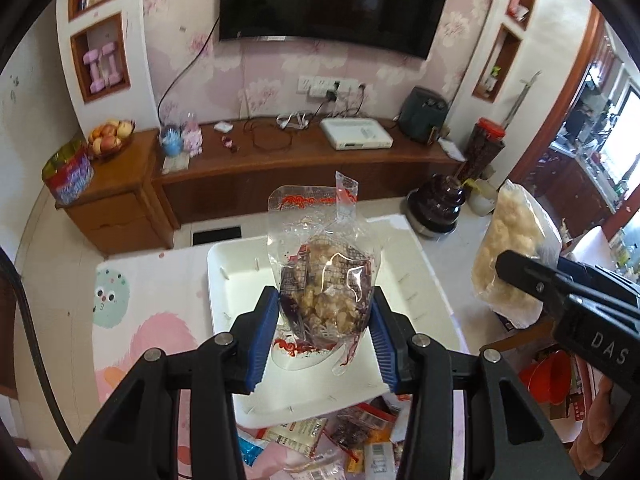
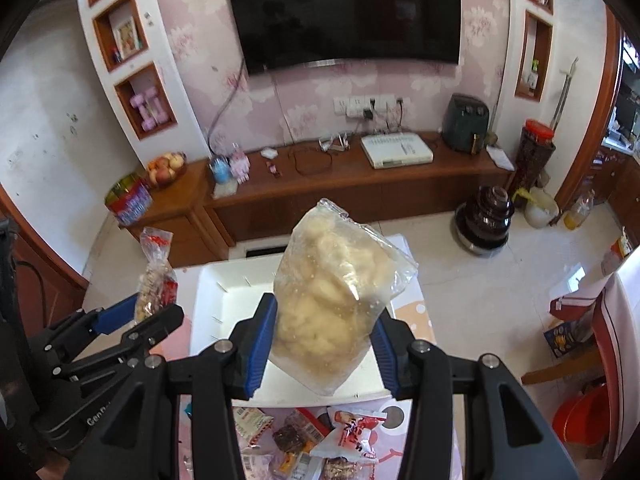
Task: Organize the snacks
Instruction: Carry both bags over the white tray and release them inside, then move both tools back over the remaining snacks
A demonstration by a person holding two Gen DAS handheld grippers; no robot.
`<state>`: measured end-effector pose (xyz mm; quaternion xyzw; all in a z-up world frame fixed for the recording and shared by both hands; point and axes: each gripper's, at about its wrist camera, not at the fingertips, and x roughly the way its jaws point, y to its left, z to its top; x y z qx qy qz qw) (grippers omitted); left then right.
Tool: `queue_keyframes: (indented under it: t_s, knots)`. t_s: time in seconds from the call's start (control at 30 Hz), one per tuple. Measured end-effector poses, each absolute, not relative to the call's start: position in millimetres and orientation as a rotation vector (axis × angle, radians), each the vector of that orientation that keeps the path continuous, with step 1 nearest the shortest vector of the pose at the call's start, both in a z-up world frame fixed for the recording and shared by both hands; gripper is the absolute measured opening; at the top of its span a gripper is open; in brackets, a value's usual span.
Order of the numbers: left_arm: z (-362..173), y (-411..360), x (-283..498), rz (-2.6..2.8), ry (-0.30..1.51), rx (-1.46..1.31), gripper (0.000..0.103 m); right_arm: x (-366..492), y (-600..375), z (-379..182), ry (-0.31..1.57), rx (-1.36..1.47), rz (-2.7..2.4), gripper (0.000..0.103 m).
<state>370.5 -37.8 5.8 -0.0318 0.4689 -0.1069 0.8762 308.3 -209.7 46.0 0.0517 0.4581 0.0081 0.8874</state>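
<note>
My left gripper [image 1: 325, 320] is shut on a clear bag with red print [image 1: 326, 276] full of brown snack pieces, held above the white tray [image 1: 236, 280]. My right gripper [image 2: 326, 332] is shut on a clear bag of pale puffed snacks [image 2: 332, 292], also over the white tray [image 2: 212, 304]. In the left wrist view the pale bag [image 1: 514, 256] hangs at the right in the other gripper [image 1: 520, 276]. In the right wrist view the red-print bag [image 2: 154, 276] shows at the left in the left gripper [image 2: 148, 312]. Several loose snack packets [image 2: 320, 436] lie on the table in front of the tray.
The tray sits on a table with a pink patterned cloth [image 1: 132, 320]. Beyond it runs a long wooden TV cabinet [image 1: 304, 160] with a fruit bowl [image 1: 110, 138] and a white box. A dark stacked pot [image 2: 486, 220] stands on the floor at right, and a red bucket [image 1: 548, 376] beside the table.
</note>
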Motion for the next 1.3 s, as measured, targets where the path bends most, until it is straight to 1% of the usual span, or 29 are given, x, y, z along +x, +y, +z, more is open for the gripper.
queue_keyframes:
  t_s: [0.17, 0.27, 0.33, 0.4, 0.43, 0.73, 1.3]
  knots:
    - [-26, -41, 390, -0.203, 1.031, -0.04, 0.044, 333, -198, 13, 1.034, 0.099, 0.013, 0.046]
    - [-45, -41, 400, -0.197, 1.062, -0.021, 0.046, 345, -191, -6, 1.075, 0.094, 0.012, 0.046]
    - [-53, -42, 404, -0.191, 1.066, 0.0, 0.057, 351, -186, -15, 1.095, 0.084, 0.007, 0.046]
    - [-60, -45, 405, -0.198, 1.079, 0.017, 0.087, 356, -185, -23, 1.111, 0.092, 0.009, 0.046]
    - [-63, -44, 405, -0.191, 1.082, 0.018, 0.09, 359, -185, -26, 1.121, 0.102, 0.014, 0.046]
    - [-74, -28, 396, -0.16, 1.098, -0.009, 0.09, 353, -180, -31, 1.145, 0.125, 0.039, 0.048]
    - [-43, -33, 350, -0.178, 1.016, -0.004, 0.09, 311, -188, -8, 1.104, 0.174, 0.08, 0.049]
